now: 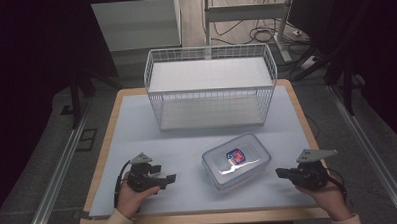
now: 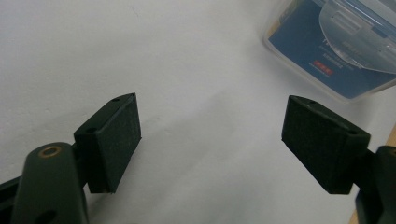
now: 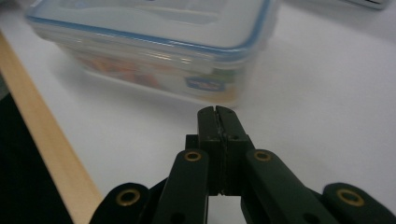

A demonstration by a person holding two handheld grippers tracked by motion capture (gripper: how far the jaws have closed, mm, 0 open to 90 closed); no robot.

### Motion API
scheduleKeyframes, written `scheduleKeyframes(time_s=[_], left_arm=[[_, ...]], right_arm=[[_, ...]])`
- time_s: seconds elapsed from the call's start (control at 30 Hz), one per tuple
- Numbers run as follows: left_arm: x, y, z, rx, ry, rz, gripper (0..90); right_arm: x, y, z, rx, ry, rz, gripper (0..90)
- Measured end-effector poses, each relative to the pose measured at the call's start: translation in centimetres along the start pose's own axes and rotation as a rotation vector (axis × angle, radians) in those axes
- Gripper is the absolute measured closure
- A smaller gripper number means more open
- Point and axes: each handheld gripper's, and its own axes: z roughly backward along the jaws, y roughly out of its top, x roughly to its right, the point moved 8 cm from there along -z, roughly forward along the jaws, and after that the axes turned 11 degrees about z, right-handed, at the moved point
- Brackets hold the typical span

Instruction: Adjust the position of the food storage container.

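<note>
Nothing is gripped yet: the lidded container (image 1: 235,160) sits near-centre on the counter (image 1: 137,144), before the wire basket (image 1: 210,86). Left gripper (image 1: 166,179) jaws apart; right gripper (image 1: 280,173) jaws together, both short of it.
</note>
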Motion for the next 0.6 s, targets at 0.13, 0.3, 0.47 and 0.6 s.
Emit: scheduleKeyframes(time_s=[0.13,0.3,0.47,0.6], left_arm=[[0.0,0.0,0.0,0.0,0.002,0.004,19.5],[0.1,0.0,0.0,-0.001,-0.002,0.007,19.5],[0.1,0.1,0.0,0.001,-0.005,0.008,19.5],[0.0,0.0,0.0,-0.003,-0.006,0.006,19.5]], right_arm=[[-2.4,1.2,-0.2,0.009,0.075,0.048,90.0],[-6.8,3.5,-2.3,-0.01,0.172,0.163,90.0],[-9.0,4.8,-4.4,-0.037,0.215,0.221,90.0],[-10.9,6.3,-6.1,-0.055,0.236,0.284,90.0]])
